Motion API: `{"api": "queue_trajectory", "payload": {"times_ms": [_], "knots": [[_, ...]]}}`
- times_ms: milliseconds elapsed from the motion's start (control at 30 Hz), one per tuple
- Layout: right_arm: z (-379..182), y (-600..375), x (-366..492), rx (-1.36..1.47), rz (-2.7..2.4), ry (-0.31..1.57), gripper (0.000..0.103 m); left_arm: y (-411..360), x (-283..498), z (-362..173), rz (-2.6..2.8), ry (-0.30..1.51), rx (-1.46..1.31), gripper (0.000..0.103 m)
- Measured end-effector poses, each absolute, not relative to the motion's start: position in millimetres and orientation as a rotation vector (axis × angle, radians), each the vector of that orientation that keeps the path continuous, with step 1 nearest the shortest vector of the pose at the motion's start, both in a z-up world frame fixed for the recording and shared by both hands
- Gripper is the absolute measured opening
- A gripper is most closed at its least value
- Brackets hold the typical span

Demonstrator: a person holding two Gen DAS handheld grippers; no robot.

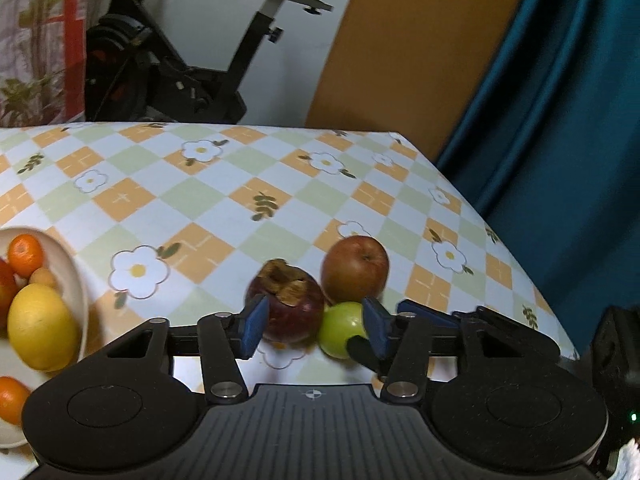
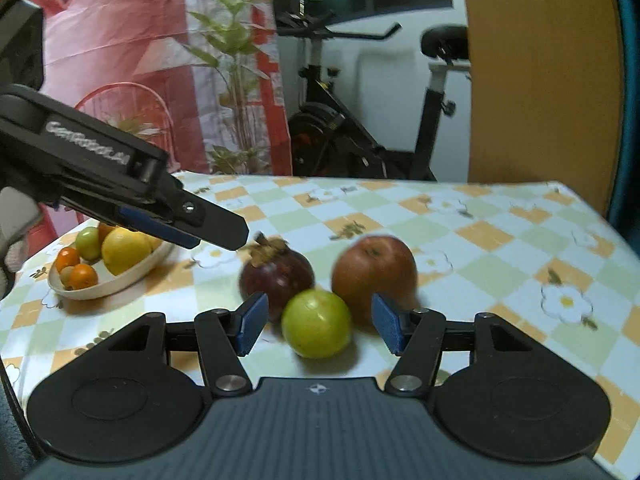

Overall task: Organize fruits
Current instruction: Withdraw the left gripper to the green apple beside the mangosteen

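Observation:
A dark purple mangosteen [image 1: 294, 312] [image 2: 276, 276], a small green fruit [image 1: 340, 330] [image 2: 316, 324] and a red-brown apple [image 1: 356, 268] [image 2: 374, 272] sit close together on the checked tablecloth. My left gripper [image 1: 316, 328] is open, and the mangosteen and green fruit appear between its blue pads. In the right wrist view the left gripper [image 2: 218, 236] hangs over the mangosteen's left side, clear of it. My right gripper [image 2: 319, 326] is open, with the green fruit just ahead between its pads and gaps on both sides. One of its fingers [image 1: 426, 312] shows beside the green fruit.
A cream bowl [image 1: 82, 300] [image 2: 120, 284] at the left holds a lemon [image 1: 40, 328] [image 2: 124, 250], oranges and other small fruit. The table's right edge [image 1: 520, 264] runs beside a teal curtain [image 1: 560, 120]. An exercise bike [image 2: 340, 136] stands behind the table.

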State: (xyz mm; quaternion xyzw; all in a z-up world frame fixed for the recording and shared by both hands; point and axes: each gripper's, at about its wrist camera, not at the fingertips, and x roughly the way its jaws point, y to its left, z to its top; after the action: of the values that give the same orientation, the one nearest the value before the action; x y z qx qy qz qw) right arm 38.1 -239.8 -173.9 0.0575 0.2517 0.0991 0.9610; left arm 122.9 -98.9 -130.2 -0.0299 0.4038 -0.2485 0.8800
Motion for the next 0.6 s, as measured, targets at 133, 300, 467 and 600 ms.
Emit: {"api": "queue_trajectory", "payload": {"times_ms": [133,300,467,600], "knots": [[-179.4,-245.2,40.0,0.143,0.215,0.536,0.059,-103.9,123.7,-132.8,-0.526,0.850,-0.035,0.053],[-186.8,-246.4,46.6,0.171,0.237,0.570,0.057,-108.3,126.4,-135.2,-0.530,0.862,0.000,0.053],[-189.1,-248.2,55.2,0.191,0.253,0.588,0.053,-118.3,127.3,-137.3,-0.543,0.865,0.028,0.053],[-189.9,-247.1,54.5,0.191,0.271,0.591,0.049,-126.2,125.2,-139.4,-0.560,0.869,0.048,0.053]]}}
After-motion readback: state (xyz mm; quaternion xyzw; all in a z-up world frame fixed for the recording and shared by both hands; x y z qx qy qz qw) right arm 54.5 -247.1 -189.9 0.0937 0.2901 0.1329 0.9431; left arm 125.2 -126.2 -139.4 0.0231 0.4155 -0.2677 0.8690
